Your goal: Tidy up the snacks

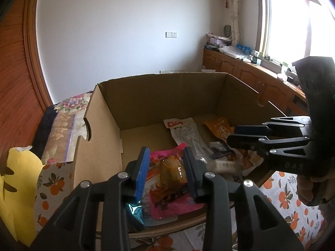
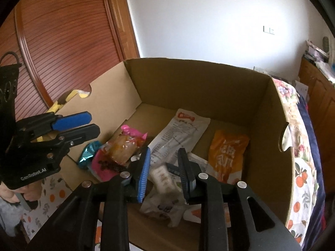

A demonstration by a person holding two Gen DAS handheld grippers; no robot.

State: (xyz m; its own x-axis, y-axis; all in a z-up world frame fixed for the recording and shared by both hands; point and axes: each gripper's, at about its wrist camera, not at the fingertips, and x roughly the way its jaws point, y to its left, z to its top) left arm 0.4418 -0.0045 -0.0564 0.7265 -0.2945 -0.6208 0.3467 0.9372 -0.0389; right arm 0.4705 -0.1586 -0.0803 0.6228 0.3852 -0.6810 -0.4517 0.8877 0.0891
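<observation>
Both tongs, left [image 1: 166, 171] and right [image 2: 164, 167], hang open and empty over the box [image 1: 104, 125], likely choosing among loose snacks [image 2: 227, 152].

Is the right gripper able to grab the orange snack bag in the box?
Probably yes. The right gripper is open above the cardboard box, and the orange snack bag lies uncovered just to its right, nothing blocking it.

I'm in a lived-in home room: slatted wooden door [image 2: 62, 31] on the left, curtained window [image 1: 293, 21] far right, cluttered wooden cabinets [image 1: 240, 64] beneath, orange-print tablecloth [image 1: 289, 192] near me.
</observation>
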